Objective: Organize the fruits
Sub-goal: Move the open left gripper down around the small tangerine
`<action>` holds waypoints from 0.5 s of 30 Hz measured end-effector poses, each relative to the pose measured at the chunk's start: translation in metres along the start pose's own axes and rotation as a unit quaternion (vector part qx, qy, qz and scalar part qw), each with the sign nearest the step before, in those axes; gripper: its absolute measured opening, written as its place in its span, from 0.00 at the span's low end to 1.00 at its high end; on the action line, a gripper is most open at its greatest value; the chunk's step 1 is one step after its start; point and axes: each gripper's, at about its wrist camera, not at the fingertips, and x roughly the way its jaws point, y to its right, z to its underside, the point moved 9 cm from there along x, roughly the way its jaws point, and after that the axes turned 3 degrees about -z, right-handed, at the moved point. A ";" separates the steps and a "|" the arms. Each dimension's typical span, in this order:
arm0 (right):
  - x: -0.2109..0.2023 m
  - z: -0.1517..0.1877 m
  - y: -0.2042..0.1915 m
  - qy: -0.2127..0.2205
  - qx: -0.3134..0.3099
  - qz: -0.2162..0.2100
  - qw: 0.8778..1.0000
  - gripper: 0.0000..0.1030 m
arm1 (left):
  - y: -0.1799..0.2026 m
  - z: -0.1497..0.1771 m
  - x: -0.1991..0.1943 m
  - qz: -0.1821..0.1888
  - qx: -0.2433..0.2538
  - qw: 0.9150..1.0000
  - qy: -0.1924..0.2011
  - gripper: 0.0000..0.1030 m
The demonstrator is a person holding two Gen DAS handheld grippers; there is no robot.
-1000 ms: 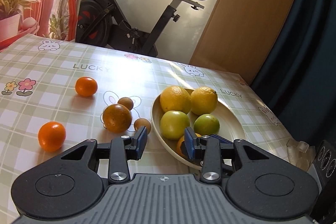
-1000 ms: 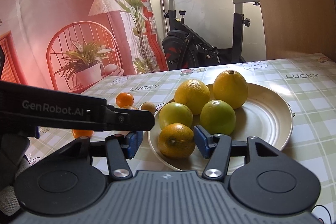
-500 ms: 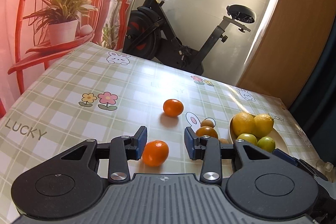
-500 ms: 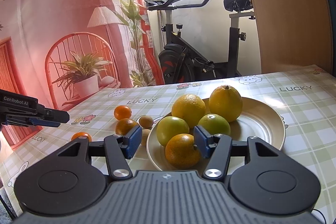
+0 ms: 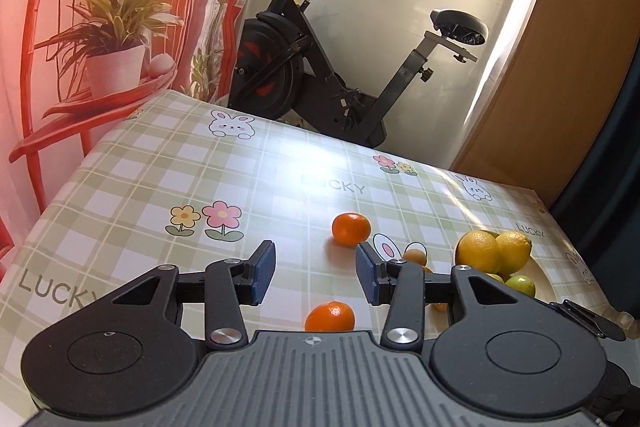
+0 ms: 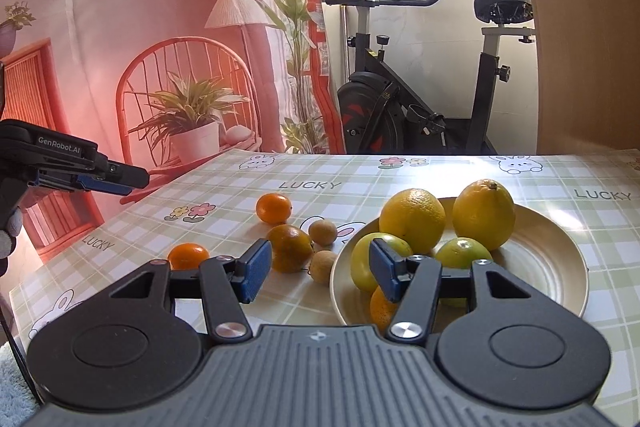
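A cream plate (image 6: 548, 259) holds two yellow lemons (image 6: 412, 219), two green fruits (image 6: 462, 253) and an orange. It also shows at the right of the left wrist view (image 5: 538, 277). Loose on the table are two small tangerines (image 5: 330, 317) (image 5: 351, 229), a larger orange (image 6: 289, 247) and two small brown fruits (image 6: 322, 231). My left gripper (image 5: 316, 277) is open and empty above the near tangerine. My right gripper (image 6: 316, 271) is open and empty, hovering at the plate's left rim. The left gripper also shows at the far left of the right wrist view (image 6: 104, 181).
The table has a green checked cloth (image 5: 280, 163) with rabbits and flowers. An exercise bike (image 5: 320, 75) stands behind the far edge. A printed backdrop with a red chair (image 5: 100, 27) hangs on the left. A wooden panel (image 5: 560, 47) is at the right.
My left gripper has swung left, away from the plate, to above the near tangerine, and has opened wider. My right gripper has pulled back and shifted left off the plate's orange.
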 end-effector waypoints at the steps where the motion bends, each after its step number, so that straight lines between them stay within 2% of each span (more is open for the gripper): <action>1: 0.006 -0.001 -0.007 -0.007 -0.008 -0.009 1.000 0.56 | -0.001 0.002 0.002 0.002 -0.002 1.000 -0.002 0.49; 10: 0.072 0.008 -0.070 -0.078 -0.043 -0.092 0.992 0.59 | -0.004 0.017 0.021 0.024 0.001 0.999 -0.024 0.50; 15: 0.106 0.020 -0.099 -0.110 -0.071 -0.117 0.984 0.59 | -0.002 0.026 0.037 0.048 0.002 0.997 -0.059 0.54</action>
